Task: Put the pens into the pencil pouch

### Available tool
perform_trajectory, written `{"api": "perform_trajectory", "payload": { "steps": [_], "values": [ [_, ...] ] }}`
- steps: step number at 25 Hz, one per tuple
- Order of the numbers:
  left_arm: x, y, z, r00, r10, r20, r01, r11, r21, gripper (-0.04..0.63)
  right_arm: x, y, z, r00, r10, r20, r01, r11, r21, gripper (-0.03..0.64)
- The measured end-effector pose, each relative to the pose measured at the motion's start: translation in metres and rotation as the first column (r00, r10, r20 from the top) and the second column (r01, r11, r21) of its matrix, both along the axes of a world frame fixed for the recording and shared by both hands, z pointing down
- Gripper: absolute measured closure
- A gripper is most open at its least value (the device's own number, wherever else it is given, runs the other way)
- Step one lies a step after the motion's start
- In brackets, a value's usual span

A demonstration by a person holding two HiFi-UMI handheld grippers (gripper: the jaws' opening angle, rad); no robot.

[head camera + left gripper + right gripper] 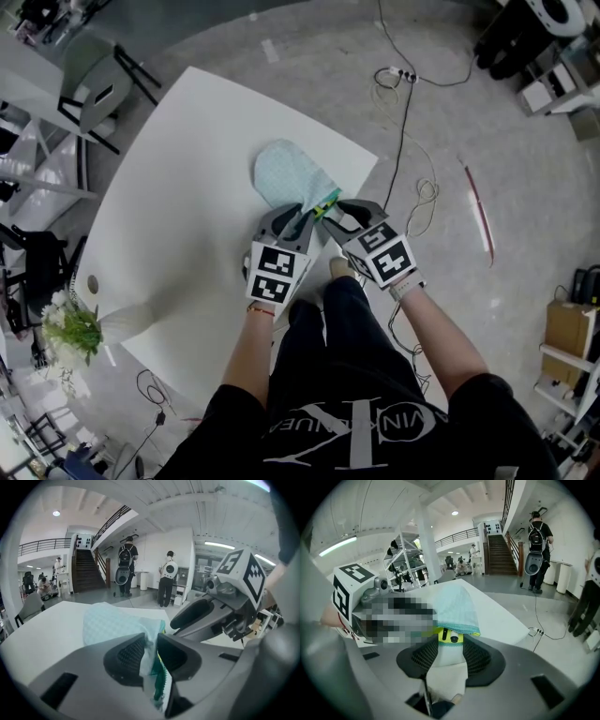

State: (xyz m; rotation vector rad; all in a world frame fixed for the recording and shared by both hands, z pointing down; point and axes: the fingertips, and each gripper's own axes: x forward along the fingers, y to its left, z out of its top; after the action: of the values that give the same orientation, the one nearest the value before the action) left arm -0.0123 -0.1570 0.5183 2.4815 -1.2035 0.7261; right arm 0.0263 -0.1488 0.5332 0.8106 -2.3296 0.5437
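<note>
Pouch [289, 173] lay mid-frame on the table [187, 187], one lip of its mouth clamped in the left gripper [304, 217]. The right gripper [335, 210] stood wide apart, empty, with the pen [450, 637] poking out just ahead. Best to nudge it deeper, I judged, with the lip lifted.

Grey floor [525, 169] w/ cables [404, 131]; chair [94, 84] by white table [187, 187]; staircase [86, 576] at back.
</note>
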Motion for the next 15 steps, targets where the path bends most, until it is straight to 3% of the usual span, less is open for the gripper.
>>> {"api": "perform_trajectory", "payload": {
  "steps": [7,12,15],
  "values": [
    [-0.004,0.004,-0.006,0.999,-0.017,-0.04,0.016,1.0,-0.016,0.471,0.015,-0.004,-0.009,0.998,0.045,0.047,-0.046,0.999,0.02,0.485],
    [-0.018,0.007,-0.011,0.996,-0.073,-0.056,0.072,0.997,-0.018,0.474,0.026,-0.009,-0.02,0.996,0.067,0.063,-0.07,0.996,0.051,0.573],
    [-0.031,0.008,-0.018,0.992,-0.111,-0.06,0.111,0.994,0.002,0.514,0.028,-0.01,-0.03,0.994,0.066,0.082,-0.072,0.995,0.073,0.606]
  ]
}}
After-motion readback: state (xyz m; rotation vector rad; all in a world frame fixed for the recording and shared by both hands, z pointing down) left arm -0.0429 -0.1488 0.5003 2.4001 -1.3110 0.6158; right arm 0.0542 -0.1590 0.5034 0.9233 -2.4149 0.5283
